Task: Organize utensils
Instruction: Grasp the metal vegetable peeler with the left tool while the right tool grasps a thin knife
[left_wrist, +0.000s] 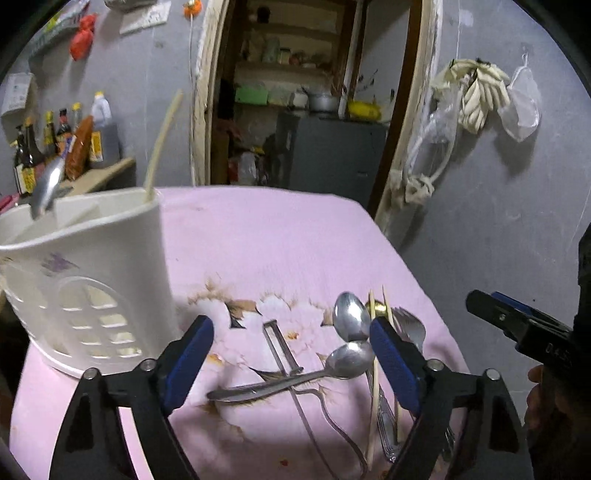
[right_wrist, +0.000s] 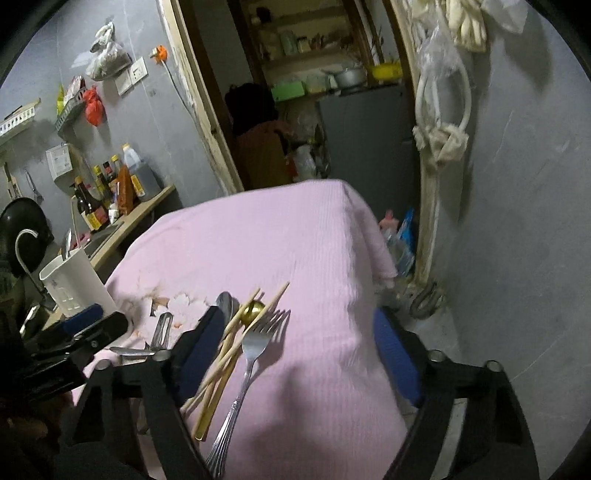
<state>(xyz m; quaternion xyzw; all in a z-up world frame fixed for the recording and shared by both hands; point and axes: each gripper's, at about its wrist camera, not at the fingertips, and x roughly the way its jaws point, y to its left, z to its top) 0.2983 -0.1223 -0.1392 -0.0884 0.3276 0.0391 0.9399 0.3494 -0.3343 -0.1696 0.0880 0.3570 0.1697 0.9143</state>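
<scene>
Two spoons (left_wrist: 351, 339) between left hand-held gripper (left_wrist: 291, 354) fingers

We are making out only a few pale digits, seemingly 0, 4 and 5, on the black body of the right gripper (left_wrist: 484, 300). We are finding the labels on the bottles (left_wrist: 55, 140) too blurred to read, and the purple print on the holder (left_wrist: 92, 258) likewise.
</scene>
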